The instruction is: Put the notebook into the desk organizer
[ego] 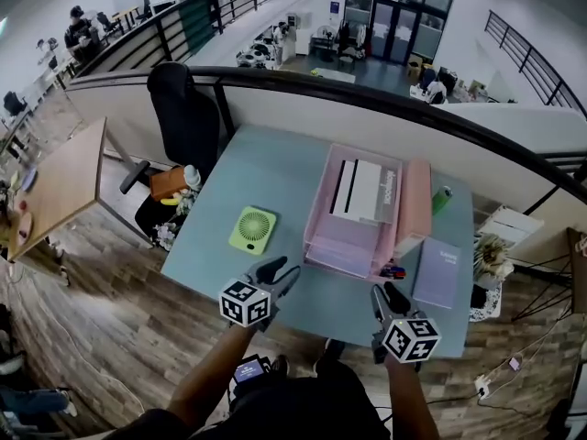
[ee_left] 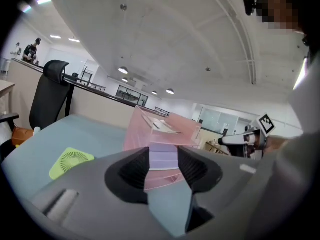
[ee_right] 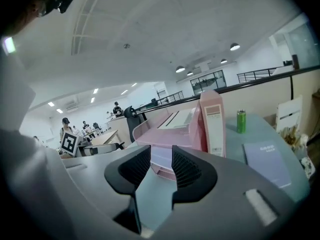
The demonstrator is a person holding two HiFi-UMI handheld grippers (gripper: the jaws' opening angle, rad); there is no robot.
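A lavender notebook (ego: 438,273) lies flat on the blue-grey table, right of the pink desk organizer (ego: 353,214); the right gripper view also has the notebook (ee_right: 267,161). White papers fill the organizer's top tray. My right gripper (ego: 390,293) hovers near the table's front edge, left of the notebook, open with nothing between its jaws (ee_right: 161,156). My left gripper (ego: 280,269) hangs in front of the organizer's left corner, also open and empty (ee_left: 163,156). Both gripper views look toward the organizer (ee_left: 155,131) (ee_right: 172,129).
A green flat fan (ego: 253,229) lies left of the organizer. A green can (ego: 442,200) stands behind the notebook. An upright pink file box (ee_right: 214,121) adjoins the organizer's right side. A black chair (ego: 183,108) sits at the table's far left corner, with a railing behind.
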